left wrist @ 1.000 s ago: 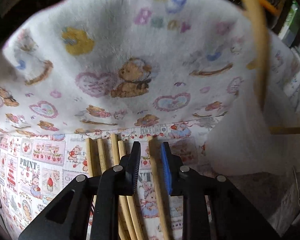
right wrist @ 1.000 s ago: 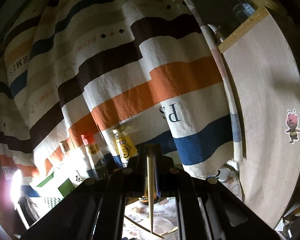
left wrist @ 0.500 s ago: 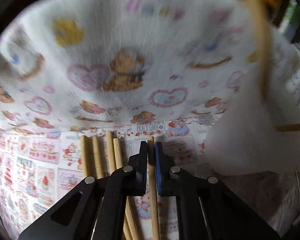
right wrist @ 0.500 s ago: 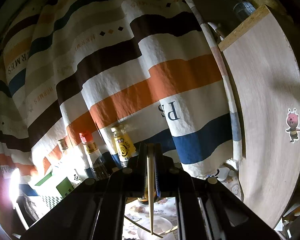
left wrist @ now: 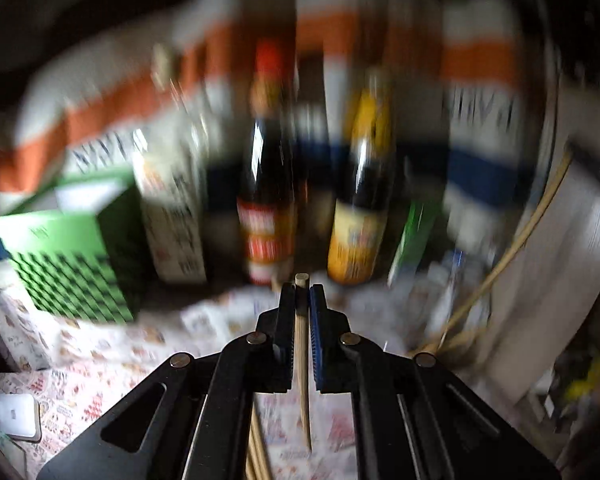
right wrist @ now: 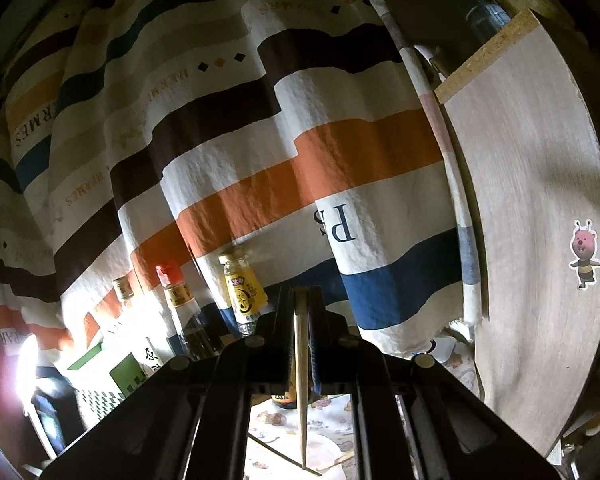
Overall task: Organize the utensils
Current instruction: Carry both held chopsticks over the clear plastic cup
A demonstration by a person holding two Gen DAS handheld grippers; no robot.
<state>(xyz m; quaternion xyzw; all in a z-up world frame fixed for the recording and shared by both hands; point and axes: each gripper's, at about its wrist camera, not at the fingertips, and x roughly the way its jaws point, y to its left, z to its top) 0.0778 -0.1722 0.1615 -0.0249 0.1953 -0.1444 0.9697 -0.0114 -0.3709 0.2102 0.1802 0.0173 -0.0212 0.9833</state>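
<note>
My left gripper [left wrist: 302, 292] is shut on a wooden chopstick [left wrist: 302, 360], which runs between the pads with its blunt end sticking out past the tips and its thin end hanging down toward the patterned cloth [left wrist: 100, 364]. More chopsticks [left wrist: 256, 452] lie on the cloth below the jaws. The left wrist view is blurred by motion. My right gripper [right wrist: 300, 296] is shut on another chopstick [right wrist: 301, 380], whose thin end hangs over a pale bowl [right wrist: 320, 450] below.
Sauce bottles [left wrist: 268, 168] [left wrist: 360, 184], a white carton [left wrist: 172, 216] and a green box [left wrist: 72, 256] stand ahead of the left gripper before a striped curtain [right wrist: 300, 168]. A wooden board [right wrist: 532, 200] leans at the right. Long bamboo sticks [left wrist: 516, 240] lean at right.
The left gripper closed on one chopstick lying on the cloth and swung up with it, from facing the baby-print cloth to facing the bottles. The right gripper kept still.
</note>
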